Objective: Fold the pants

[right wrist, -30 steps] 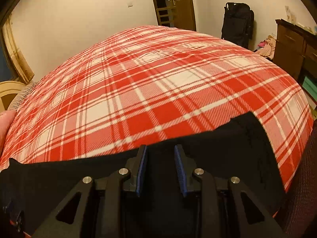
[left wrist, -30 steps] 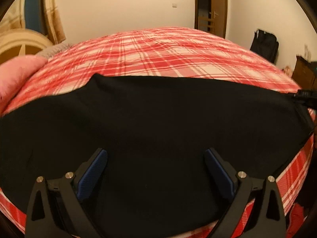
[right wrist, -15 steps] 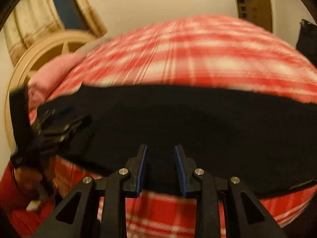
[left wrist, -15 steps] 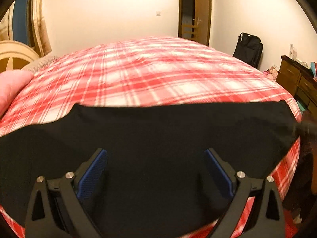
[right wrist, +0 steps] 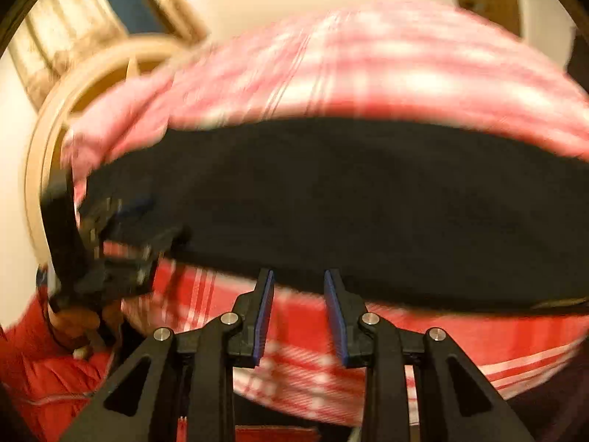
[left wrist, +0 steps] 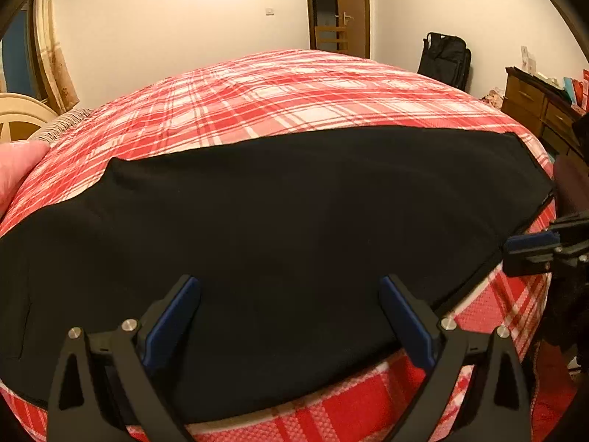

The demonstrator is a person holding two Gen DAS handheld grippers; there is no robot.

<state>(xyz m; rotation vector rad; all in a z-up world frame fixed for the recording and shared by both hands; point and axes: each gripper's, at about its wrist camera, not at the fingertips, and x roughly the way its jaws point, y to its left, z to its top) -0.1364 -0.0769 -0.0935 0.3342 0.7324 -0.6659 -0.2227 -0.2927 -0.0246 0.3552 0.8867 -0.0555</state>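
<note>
The black pants [left wrist: 279,221] lie flat across the near edge of the red plaid bed [left wrist: 294,88]. My left gripper [left wrist: 291,294] is wide open just above the pants near their front edge, holding nothing. My right gripper [right wrist: 299,280] has its jaws partly open with an empty gap, at the front edge of the pants [right wrist: 368,202], over the bed's side. In the left wrist view the right gripper [left wrist: 533,246] shows at the pants' right end. In the blurred right wrist view the left gripper [right wrist: 125,239] shows at the left.
A pink pillow [left wrist: 18,169] lies at the bed's left end by a cream headboard [left wrist: 18,121]. A wooden dresser [left wrist: 541,110], a black bag [left wrist: 447,59] and a door [left wrist: 349,7] stand beyond the bed. The person's red jacket [right wrist: 44,375] is at lower left.
The right gripper swung off the pants' right end, turned left and dropped to their front edge, still moving. The left gripper stayed open over the pants, its view shifting slightly.
</note>
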